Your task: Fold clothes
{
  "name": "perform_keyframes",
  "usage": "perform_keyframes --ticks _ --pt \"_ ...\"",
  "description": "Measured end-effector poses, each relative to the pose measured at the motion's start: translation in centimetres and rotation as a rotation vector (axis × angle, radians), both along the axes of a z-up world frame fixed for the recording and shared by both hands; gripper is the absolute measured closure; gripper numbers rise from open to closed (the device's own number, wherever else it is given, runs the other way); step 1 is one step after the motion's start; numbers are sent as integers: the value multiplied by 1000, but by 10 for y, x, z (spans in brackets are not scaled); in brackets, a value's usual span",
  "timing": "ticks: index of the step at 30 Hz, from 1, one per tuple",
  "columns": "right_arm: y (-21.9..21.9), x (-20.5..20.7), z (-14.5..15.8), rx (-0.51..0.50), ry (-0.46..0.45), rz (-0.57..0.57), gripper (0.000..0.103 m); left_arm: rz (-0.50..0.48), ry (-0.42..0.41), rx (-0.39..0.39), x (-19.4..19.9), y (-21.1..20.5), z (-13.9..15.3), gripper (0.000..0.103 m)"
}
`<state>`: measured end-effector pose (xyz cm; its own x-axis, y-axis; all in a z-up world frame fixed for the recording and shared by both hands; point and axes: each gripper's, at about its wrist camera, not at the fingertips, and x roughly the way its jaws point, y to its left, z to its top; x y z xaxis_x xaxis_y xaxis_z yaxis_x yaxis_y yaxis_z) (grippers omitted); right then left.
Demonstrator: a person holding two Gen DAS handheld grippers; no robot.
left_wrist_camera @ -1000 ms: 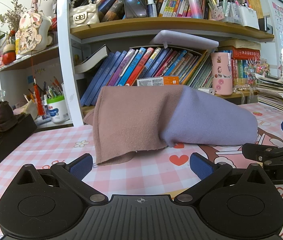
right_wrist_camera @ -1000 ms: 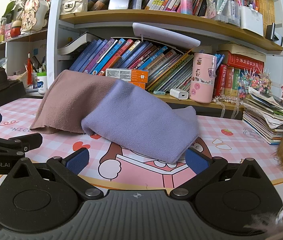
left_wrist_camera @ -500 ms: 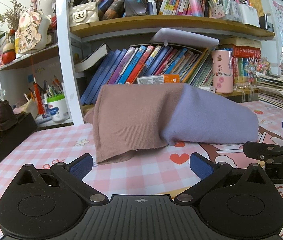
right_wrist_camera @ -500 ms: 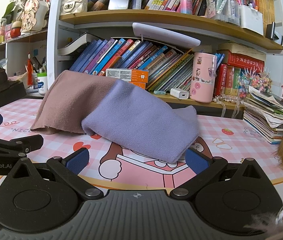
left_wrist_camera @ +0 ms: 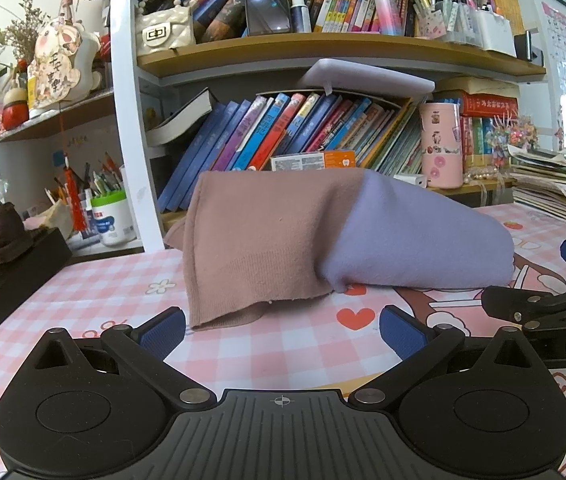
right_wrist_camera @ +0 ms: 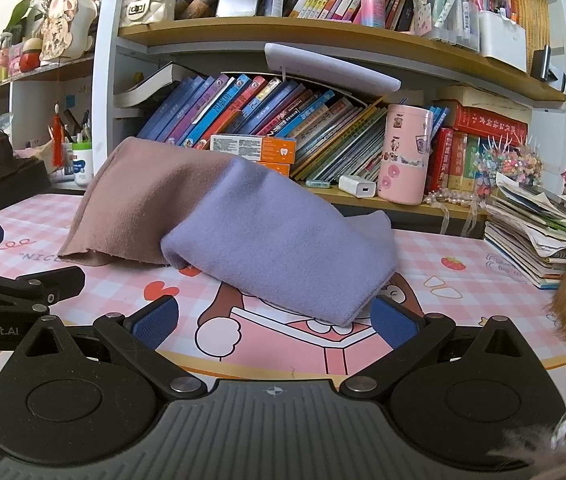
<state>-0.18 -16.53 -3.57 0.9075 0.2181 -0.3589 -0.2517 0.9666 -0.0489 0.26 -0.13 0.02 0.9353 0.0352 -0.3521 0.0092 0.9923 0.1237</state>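
A folded two-colour garment lies humped on the pink checked tablecloth (left_wrist_camera: 83,292), brown half (left_wrist_camera: 259,240) to the left and lilac half (left_wrist_camera: 423,236) to the right. In the right wrist view its brown part (right_wrist_camera: 143,204) and lilac part (right_wrist_camera: 283,240) lie just ahead. My left gripper (left_wrist_camera: 281,330) is open just short of the brown hem, holding nothing. My right gripper (right_wrist_camera: 275,318) is open too, with the lilac corner close to its right pad (right_wrist_camera: 393,318). Each gripper shows at the edge of the other's view: the right one (left_wrist_camera: 543,308) and the left one (right_wrist_camera: 23,284).
A bookshelf (left_wrist_camera: 323,52) full of leaning books stands behind the garment. A pink cup (right_wrist_camera: 405,152), a white charger (right_wrist_camera: 357,186) and a stack of papers (right_wrist_camera: 535,232) sit at the right. A black box (left_wrist_camera: 7,276) and a pen pot (left_wrist_camera: 109,216) are at the left.
Both views have barely shifted; the garment sits a touch closer and lower in the frames. Both grippers have stayed open.
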Motion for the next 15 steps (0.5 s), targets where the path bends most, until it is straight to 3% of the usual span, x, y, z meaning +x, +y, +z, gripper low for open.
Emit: perform_keyframes --ticks 15 --pt "-2 5 -2 11 28 -5 0 7 3 -10 1 2 0 0"
